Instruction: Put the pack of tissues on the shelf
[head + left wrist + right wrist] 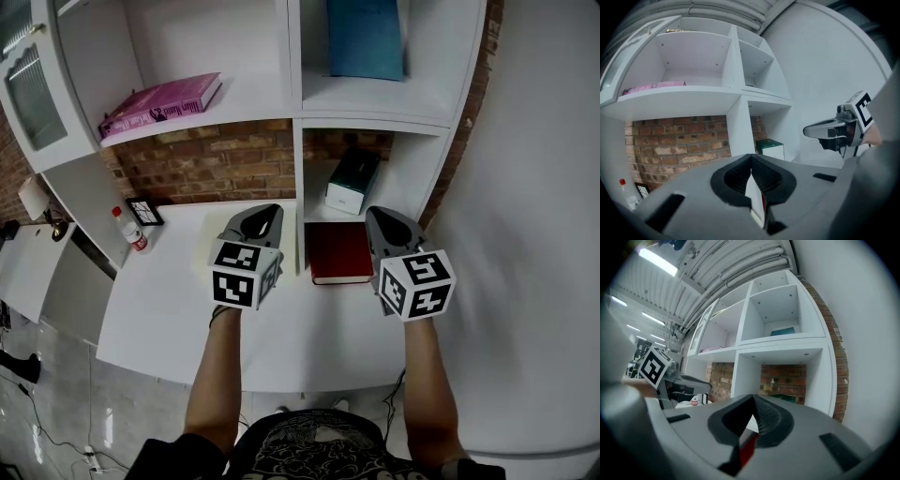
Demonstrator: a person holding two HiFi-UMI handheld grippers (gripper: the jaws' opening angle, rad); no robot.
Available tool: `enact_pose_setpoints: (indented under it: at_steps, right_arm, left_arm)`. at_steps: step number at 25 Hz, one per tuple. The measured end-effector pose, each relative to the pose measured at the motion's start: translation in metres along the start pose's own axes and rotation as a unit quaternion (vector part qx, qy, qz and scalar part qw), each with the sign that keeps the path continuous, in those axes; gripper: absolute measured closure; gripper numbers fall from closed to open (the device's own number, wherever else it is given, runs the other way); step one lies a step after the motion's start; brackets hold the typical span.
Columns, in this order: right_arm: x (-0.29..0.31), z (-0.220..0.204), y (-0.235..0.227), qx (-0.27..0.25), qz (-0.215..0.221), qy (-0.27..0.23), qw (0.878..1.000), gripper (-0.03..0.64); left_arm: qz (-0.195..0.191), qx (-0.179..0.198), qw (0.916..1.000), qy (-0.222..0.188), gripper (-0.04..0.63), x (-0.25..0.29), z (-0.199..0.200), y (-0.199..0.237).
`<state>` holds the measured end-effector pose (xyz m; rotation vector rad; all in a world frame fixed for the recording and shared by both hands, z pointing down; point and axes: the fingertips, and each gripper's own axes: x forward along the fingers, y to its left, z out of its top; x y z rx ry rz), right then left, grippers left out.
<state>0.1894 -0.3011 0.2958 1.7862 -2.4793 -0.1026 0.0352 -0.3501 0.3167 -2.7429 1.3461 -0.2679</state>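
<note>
The pack of tissues [352, 182], white with a dark green top, lies in the lower right cubby of the white shelf unit [370, 111], against the brick back wall. It also shows in the left gripper view as the tissue pack [769, 147] beyond the upright divider. My left gripper [270, 210] hovers over the white desk, left of the divider, with its jaws shut on nothing. My right gripper [374, 214] is at the cubby's mouth, just short of the pack and over a red book [339, 251]. Its jaws are shut and hold nothing.
A pink book [159, 103] lies on the upper left shelf and a blue item [366, 37] stands in the upper right cubby. A small red-capped bottle [129, 228] and a framed card [145, 210] sit at the desk's back left. A white wall closes the right side.
</note>
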Motion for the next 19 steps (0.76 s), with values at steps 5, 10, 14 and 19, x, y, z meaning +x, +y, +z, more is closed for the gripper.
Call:
enact_pose_setpoints:
  at_steps: [5, 10, 14, 19]
  right_arm:
    - [0.001, 0.0, 0.005, -0.004, 0.002, 0.003, 1.0, 0.614]
    - [0.001, -0.004, 0.005, -0.004, 0.004, 0.007, 1.0, 0.614]
    - [0.001, -0.002, 0.005, -0.008, 0.009, 0.006, 1.0, 0.614]
    - [0.002, -0.001, 0.003, -0.009, 0.013, 0.006, 1.0, 0.614]
  left_arm:
    - [0.009, -0.025, 0.9996, -0.009, 0.588, -0.004, -0.004, 0.011]
    - [0.007, -0.034, 0.9994, -0.003, 0.588, -0.003, -0.012, 0.006]
    - [0.008, -0.03, 0.9995, -0.003, 0.589, 0.0, -0.01, 0.002]
    - [0.008, -0.022, 0.9997, -0.003, 0.589, 0.004, -0.008, -0.003]
